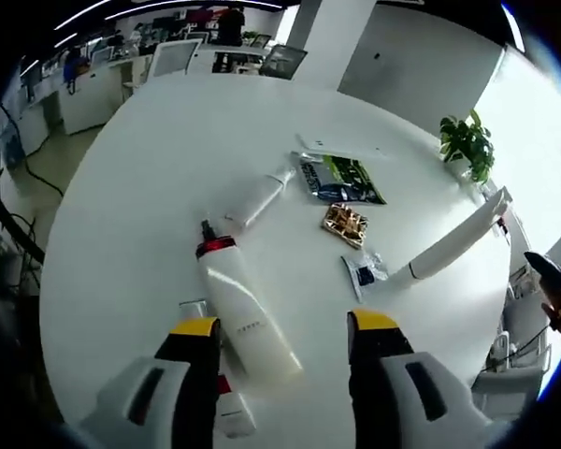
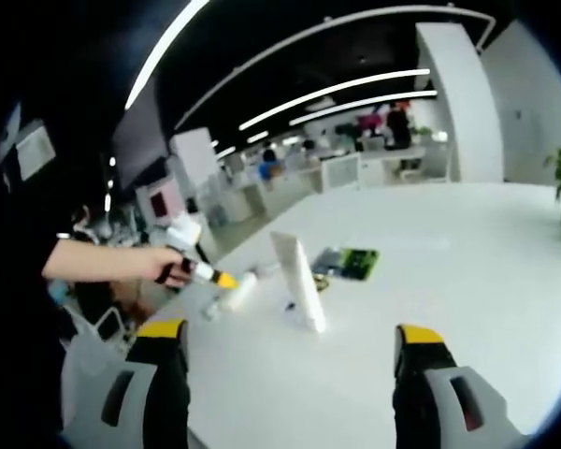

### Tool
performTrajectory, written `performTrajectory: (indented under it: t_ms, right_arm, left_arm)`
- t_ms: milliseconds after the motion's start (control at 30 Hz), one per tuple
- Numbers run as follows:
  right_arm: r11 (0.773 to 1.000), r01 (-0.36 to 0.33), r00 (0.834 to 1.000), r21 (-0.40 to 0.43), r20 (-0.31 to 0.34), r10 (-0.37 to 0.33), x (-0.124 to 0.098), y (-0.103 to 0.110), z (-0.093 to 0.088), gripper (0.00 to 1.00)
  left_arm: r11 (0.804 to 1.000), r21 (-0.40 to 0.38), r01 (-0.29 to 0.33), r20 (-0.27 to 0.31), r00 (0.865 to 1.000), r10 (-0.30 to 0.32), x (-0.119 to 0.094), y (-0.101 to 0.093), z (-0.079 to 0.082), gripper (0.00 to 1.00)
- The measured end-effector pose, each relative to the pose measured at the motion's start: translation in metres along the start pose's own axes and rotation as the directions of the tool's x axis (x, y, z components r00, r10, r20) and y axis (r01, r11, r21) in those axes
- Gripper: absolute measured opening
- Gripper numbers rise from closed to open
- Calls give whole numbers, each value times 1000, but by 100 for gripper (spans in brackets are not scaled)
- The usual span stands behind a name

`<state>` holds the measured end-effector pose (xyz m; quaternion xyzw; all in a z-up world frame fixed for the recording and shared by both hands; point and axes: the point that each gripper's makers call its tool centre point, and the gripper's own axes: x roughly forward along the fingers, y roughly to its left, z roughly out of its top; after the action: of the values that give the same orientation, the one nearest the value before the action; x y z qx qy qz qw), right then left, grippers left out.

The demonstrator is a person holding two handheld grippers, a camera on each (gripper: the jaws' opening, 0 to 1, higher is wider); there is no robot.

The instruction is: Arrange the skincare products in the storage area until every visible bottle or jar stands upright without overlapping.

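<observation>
Your left gripper [image 1: 282, 346] has its jaws spread wide, with nothing between them. It hangs just above a tall white bottle [image 1: 245, 318] with a red and black top that lies flat on the white surface [image 1: 150, 168]. The bottle's bottom end points toward your jaws and sits closer to the left one. To do this step well, I think you should slide the gripper a little to the left so the bottle is in the middle, go down, and squeeze around its fat body, not the thin top. Then tip it up slowly and let go only when it stands by itself.

A second white bottle [image 1: 257, 199] lies flat farther away, well apart from the first one. A small white thing [image 1: 232, 414] with a bit of red lies by your left jaw; you cannot tell what it is.

Your right gripper [image 2: 290, 360] also has its jaws spread and holds nothing. In the right gripper view, a white bottle [image 2: 297, 281] near it leans over, not upright.

The bottles look closed. You cannot tell what is inside them.

A dark packet [image 1: 341, 180], a gold wrapper [image 1: 344, 224] and a plant [image 1: 467, 145] are also on the surface.
</observation>
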<state>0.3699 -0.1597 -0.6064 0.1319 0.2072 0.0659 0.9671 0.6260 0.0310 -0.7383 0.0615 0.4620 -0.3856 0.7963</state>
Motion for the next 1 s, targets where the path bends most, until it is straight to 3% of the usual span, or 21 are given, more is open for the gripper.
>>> performTrajectory:
  t_ms: [133, 467, 633, 767, 1000]
  right_arm:
    - [1000, 3, 1000, 2, -5, -3, 0, -4, -2, 86]
    - [1000, 16, 1000, 21, -8, -16, 3, -14, -6, 83]
    - [1000, 13, 1000, 29, -15, -13, 7, -14, -10, 83]
    - [999, 12, 1000, 41, -18, -11, 10, -15, -13, 82]
    - [999, 4, 1000, 51, -21, -3, 15, -14, -15, 82]
  left_arm:
    - [1000, 4, 9, -23, 1000, -9, 10, 2, 1, 54]
    - [1000, 12, -22, -73, 997, 23, 27, 17, 5, 50]
    - [998, 11, -56, -121, 991, 57, 42, 28, 4, 44]
    - [994, 70, -89, -166, 981, 100, 47, 37, 3, 43]
    - [991, 87, -98, -186, 976, 113, 50, 41, 6, 38]
